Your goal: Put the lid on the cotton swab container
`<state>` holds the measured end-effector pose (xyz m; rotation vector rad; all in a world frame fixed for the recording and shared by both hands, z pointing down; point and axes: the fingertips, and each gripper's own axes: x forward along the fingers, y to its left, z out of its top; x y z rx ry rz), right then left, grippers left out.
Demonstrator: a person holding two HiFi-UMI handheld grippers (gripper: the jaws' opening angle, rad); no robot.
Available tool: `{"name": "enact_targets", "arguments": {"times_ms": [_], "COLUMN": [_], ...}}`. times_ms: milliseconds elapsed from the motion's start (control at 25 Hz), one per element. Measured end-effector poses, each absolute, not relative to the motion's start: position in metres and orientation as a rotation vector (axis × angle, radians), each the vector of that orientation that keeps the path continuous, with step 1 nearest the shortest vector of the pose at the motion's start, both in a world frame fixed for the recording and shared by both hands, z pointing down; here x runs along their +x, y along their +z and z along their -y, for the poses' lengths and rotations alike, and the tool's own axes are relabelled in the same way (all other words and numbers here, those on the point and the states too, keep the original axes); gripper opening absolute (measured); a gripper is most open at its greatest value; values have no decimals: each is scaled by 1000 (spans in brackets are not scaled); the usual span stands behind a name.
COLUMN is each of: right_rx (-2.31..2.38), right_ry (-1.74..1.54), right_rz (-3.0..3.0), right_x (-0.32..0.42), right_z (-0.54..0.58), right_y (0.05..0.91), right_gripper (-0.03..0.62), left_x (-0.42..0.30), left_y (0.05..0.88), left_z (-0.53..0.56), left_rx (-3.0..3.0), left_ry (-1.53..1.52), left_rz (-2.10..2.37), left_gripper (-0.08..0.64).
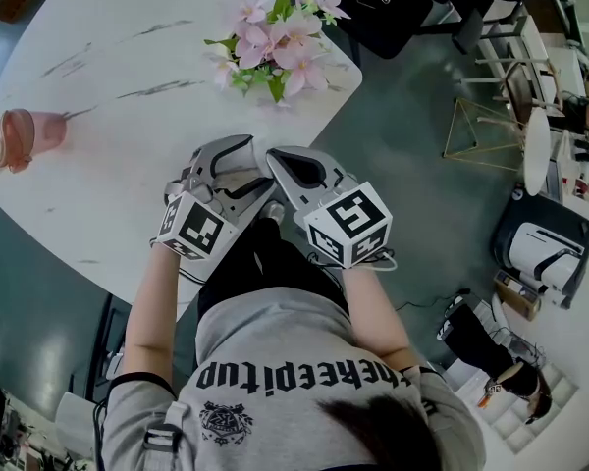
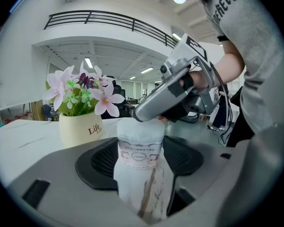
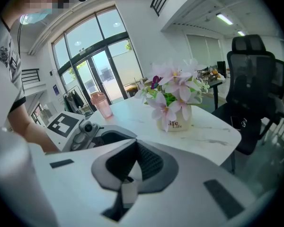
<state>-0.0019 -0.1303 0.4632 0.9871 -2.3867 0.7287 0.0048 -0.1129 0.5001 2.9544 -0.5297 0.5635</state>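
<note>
The cotton swab container (image 2: 139, 151), a cloudy white tub with a printed label, stands between the jaws of my left gripper (image 2: 140, 176), which is shut on it. My right gripper (image 2: 147, 113) has its tip right over the container's top. In the right gripper view the right gripper (image 3: 130, 178) is shut on a thin white piece, the lid (image 3: 128, 191), seen edge-on. In the head view the left gripper (image 1: 238, 162) and right gripper (image 1: 293, 166) meet tip to tip at the table's near edge, hiding both container and lid.
On the white marble table (image 1: 128, 57) a cream pot of pink flowers (image 1: 275, 42) stands at the far side. A pink cup (image 1: 20, 137) is off to the left. A black office chair (image 3: 250, 93) stands past the table's far edge.
</note>
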Motion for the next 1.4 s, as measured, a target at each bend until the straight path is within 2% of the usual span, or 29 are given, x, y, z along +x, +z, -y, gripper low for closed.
{"name": "enact_targets", "arguments": {"times_ms": [120,400,600,920,1400], "right_rx": [992,1018,1006,981,951], "right_ry": [735,660,607,585,513], "right_rz": [2393,2400,2421,2492,2641], "right_x": [-2,-2,-7,-10,-9], "right_z": [131,129,126,116,89], "right_y": [463,462,457,439,389], "right_gripper": [11,11,11,11,11], "left_x": [-1,-11,-22,-35,-33], "left_y": [498,488,475,444,396], "left_z": [109,95,96,98,86], "left_rx": [2945,2938,2899,2841,2807], "left_ry": [566,568,522,406,365], "left_rz": [553,675,817,970,1149], "left_gripper": [285,107,43,15,15]}}
